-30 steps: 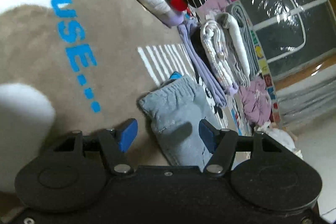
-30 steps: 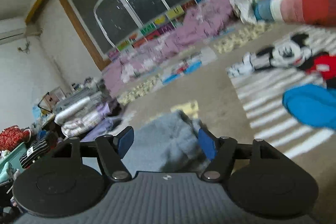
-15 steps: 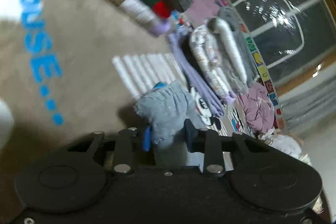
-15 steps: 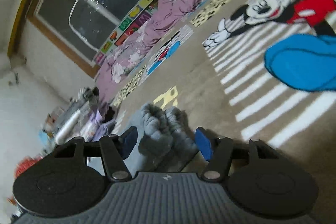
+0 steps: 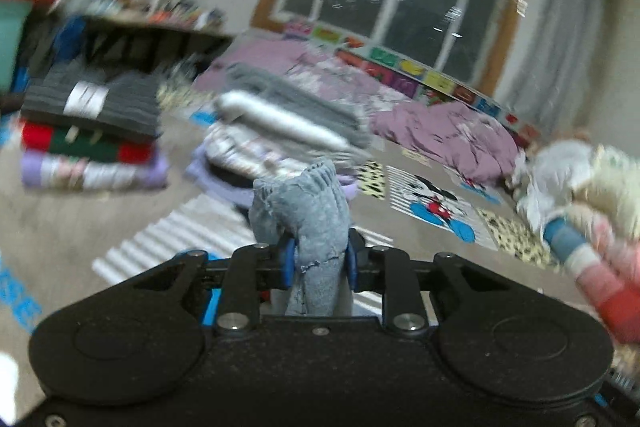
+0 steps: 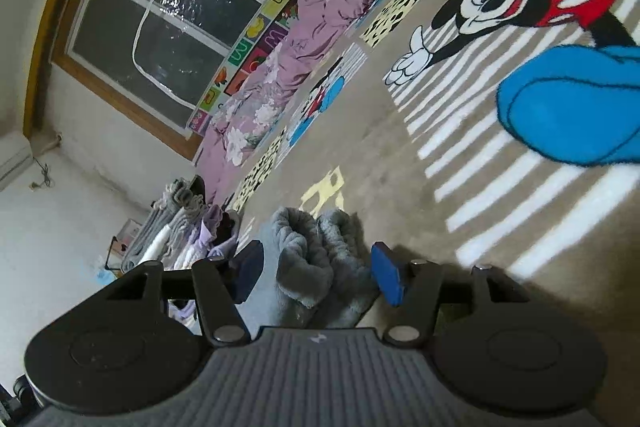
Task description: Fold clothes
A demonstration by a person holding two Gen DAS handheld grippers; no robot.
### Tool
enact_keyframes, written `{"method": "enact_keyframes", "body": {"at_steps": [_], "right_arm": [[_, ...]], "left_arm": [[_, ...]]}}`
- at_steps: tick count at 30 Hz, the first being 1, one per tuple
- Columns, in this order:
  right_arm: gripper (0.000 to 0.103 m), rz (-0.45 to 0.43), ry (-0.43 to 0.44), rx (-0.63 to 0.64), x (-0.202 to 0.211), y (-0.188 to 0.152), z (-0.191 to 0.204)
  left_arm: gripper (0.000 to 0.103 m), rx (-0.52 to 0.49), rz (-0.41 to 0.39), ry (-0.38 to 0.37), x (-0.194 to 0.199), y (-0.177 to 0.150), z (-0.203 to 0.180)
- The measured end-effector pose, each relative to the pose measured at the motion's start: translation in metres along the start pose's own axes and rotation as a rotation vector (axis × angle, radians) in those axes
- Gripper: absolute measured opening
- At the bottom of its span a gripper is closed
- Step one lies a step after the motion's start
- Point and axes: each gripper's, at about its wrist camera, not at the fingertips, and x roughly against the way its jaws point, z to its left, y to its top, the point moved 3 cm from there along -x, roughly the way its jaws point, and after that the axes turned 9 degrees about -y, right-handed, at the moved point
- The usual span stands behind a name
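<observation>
A tan cartoon rug [image 6: 360,155] spreads ahead of both grippers. Stacks of folded clothes [image 5: 280,123] sit beyond the left gripper [image 5: 318,261], whose jaws are closing, pinching the bunched grey garment [image 5: 316,223]. The right gripper [image 6: 316,271] stands spread around the garment's other end on the rug; whether its pads touch is unclear.

My left view smears the folded clothing stacks [image 5: 96,131] and the cluttered dark shelf [image 5: 152,27] beyond telling. My right camera housing hides the lower part of the grey fleecy garment [image 6: 316,259]; the blue cartoon rug shape [image 6: 572,115] runs off-frame.
</observation>
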Motion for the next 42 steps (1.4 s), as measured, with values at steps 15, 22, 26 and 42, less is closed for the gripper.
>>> {"method": "enact_keyframes", "body": {"at_steps": [15, 22, 26, 42], "right_arm": [[0.061, 0.001, 0.046, -0.080, 0.002, 0.011, -0.013], [0.061, 0.015, 0.066, -0.104, 0.000, 0.015, -0.018], [0.061, 0.023, 0.075, -0.111, -0.002, 0.016, -0.020], [0.062, -0.015, 0.089, -0.160, 0.004, 0.034, -0.037]], "left_arm": [[0.019, -0.490, -0.006, -0.146, -0.030, -0.049, -0.152], [0.018, -0.652, 0.029, -0.171, -0.056, -0.090, -0.201], [0.018, -0.728, 0.051, -0.172, -0.068, -0.113, -0.222], [0.053, -0.971, 0.154, -0.324, -0.047, -0.183, -0.255]]}}
